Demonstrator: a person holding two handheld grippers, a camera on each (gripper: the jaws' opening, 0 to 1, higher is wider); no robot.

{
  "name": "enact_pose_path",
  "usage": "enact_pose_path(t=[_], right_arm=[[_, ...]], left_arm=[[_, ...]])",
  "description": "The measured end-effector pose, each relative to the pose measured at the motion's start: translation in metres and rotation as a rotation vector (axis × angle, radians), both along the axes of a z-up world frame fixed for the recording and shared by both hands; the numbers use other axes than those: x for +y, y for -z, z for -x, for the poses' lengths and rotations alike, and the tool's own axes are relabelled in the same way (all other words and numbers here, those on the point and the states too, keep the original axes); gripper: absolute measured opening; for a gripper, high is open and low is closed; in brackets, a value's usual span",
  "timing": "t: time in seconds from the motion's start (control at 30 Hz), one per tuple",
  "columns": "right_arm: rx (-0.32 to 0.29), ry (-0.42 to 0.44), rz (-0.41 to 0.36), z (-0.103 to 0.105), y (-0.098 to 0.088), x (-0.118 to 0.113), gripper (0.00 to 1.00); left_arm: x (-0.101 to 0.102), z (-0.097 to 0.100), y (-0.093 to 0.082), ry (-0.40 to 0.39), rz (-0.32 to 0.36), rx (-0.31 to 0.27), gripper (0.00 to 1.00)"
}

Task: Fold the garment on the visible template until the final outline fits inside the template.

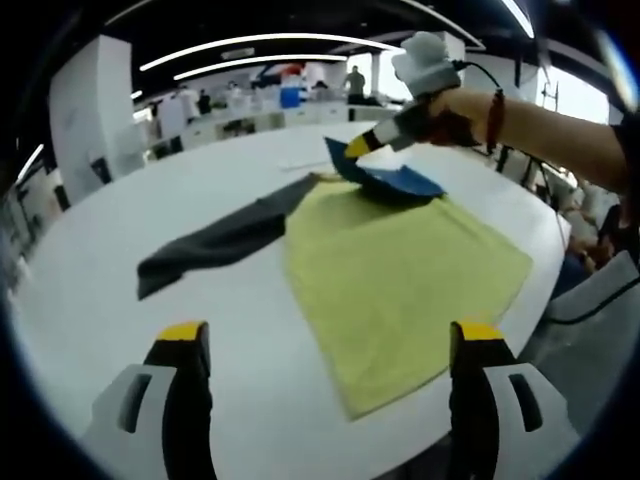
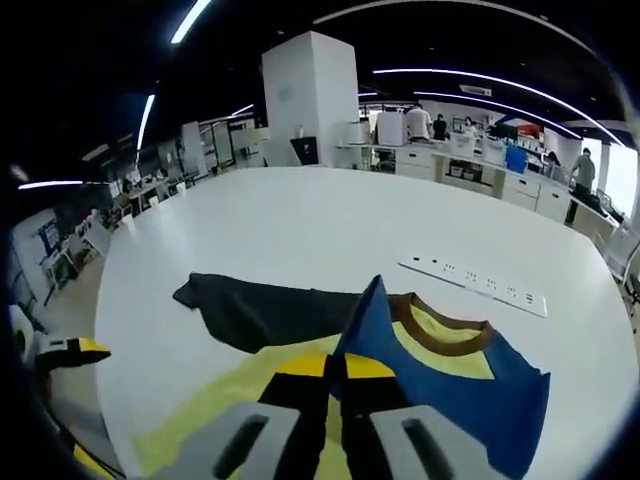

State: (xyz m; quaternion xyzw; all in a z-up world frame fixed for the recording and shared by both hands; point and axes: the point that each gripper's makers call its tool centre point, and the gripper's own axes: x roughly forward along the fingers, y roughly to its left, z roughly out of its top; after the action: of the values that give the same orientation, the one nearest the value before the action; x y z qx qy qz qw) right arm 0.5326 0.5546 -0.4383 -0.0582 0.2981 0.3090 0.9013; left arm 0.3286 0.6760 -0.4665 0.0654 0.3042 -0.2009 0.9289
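The white bench [image 1: 150, 330] carries everything. A yellow template [image 1: 400, 270] lies flat on it, the largest item. The garment [image 2: 470, 390] is a blue shirt with a brown collar [image 2: 450, 335]; its blue body rests on the template's far part, and a dark sleeve [image 1: 220, 240] trails off the template onto the bare bench. A white power strip [image 2: 475, 283] lies on the bench beyond the garment, apart from it.

The right hand-held gripper [image 1: 362, 145] has its jaws closed on a fold of blue cloth, which is lifted into a peak above the template. The left hand-held gripper [image 1: 330, 345] stands wide open, holds nothing, and hovers at the template's near edge.
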Motion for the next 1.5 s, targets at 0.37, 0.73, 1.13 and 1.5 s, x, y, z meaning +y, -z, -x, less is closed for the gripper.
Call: enact_pose_path(t=[0.37,0.73,1.13,1.5], right_arm=[[-0.007,-0.044,0.002,0.005,0.008,0.016,0.0],[-0.001,-0.085,0.019,0.012,0.023,0.027,0.0],[0.045,-0.098,0.025,0.019,0.056,0.039,0.0],[0.116,-0.123,0.01,0.03,0.086,0.052,0.0]], left_arm=[[0.003,-0.001,0.0,-0.014,0.014,-0.009,0.97],[0.006,-0.001,0.0,-0.026,0.012,-0.015,0.95],[-0.001,0.0,0.003,-0.005,0.034,-0.013,0.98],[0.001,0.0,0.007,-0.003,0.047,0.004,0.98]])
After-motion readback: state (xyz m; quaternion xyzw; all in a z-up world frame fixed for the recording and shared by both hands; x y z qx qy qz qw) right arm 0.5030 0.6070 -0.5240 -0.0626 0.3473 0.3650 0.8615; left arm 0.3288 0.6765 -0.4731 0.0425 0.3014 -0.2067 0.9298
